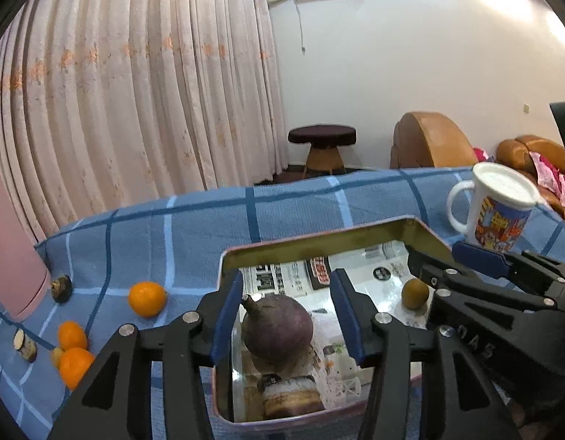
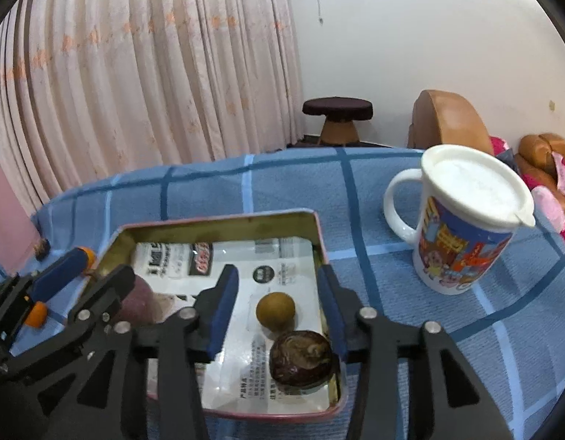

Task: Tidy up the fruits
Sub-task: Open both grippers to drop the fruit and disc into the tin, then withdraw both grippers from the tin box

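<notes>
A metal tin (image 1: 319, 236) (image 2: 216, 225) lined with printed paper sits on the blue checked tablecloth. In it lie a large purple round fruit (image 1: 279, 326) (image 2: 139, 299), a small brown round fruit (image 1: 414, 293) (image 2: 275, 310) and a dark brown round piece (image 2: 301, 361). My left gripper (image 1: 288, 322) is open, its fingers on either side of the purple fruit, not closed on it. My right gripper (image 2: 279, 310) is open above the small brown fruit. Three oranges (image 1: 147, 299) (image 1: 72, 335) (image 1: 75, 366) lie left of the tin.
A white lidded cartoon mug (image 1: 497, 205) (image 2: 465, 220) stands right of the tin. A pink box (image 1: 15, 275) stands at the table's left edge, with small brown pieces (image 1: 61, 288) (image 1: 25, 344) near it. Curtain, stool (image 1: 322, 146) and sofa are behind.
</notes>
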The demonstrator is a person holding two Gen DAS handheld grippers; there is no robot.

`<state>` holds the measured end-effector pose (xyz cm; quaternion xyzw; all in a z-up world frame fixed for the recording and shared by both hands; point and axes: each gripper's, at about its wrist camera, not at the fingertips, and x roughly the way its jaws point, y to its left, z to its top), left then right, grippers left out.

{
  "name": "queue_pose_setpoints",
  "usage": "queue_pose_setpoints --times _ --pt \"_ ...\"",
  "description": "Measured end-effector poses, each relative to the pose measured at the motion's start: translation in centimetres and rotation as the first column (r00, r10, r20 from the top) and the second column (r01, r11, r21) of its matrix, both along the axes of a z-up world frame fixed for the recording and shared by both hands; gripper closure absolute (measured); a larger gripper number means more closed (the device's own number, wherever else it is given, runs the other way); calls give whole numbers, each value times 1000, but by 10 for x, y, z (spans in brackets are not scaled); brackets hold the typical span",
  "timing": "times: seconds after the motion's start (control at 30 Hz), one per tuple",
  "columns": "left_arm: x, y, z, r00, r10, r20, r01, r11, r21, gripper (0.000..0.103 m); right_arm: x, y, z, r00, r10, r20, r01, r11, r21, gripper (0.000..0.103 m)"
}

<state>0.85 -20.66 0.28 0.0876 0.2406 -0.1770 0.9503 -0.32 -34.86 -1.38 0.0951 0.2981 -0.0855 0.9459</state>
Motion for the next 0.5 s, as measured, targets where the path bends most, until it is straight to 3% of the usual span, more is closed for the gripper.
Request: queue_pose_setpoints --times 0.03,0.1,0.13,0.2,0.3,0.5 --pt "1 3 2 1000 5 -4 -5 1000 -16 43 -2 -2 1 1000 1 13 -1 1000 21 51" --pt "3 11 4 1000 20 -15 -20 998 -54 34 -7 -6 5 999 -28 39 27 999 31 32" --pt "4 14 6 1000 22 -16 -23 997 -71 29 -9 -7 7 998 -42 50 41 999 30 27" --pt "3 22 10 1000 26 -4 -26 994 -108 23 -17 -12 12 993 -54 101 47 996 71 17" --pt "0 26 14 999 41 31 -38 994 -101 19 -24 -14 19 985 -70 161 56 994 91 3" --pt "-1 36 12 991 117 70 -113 992 -52 18 -32 -7 28 965 -126 228 125 992 18 1"
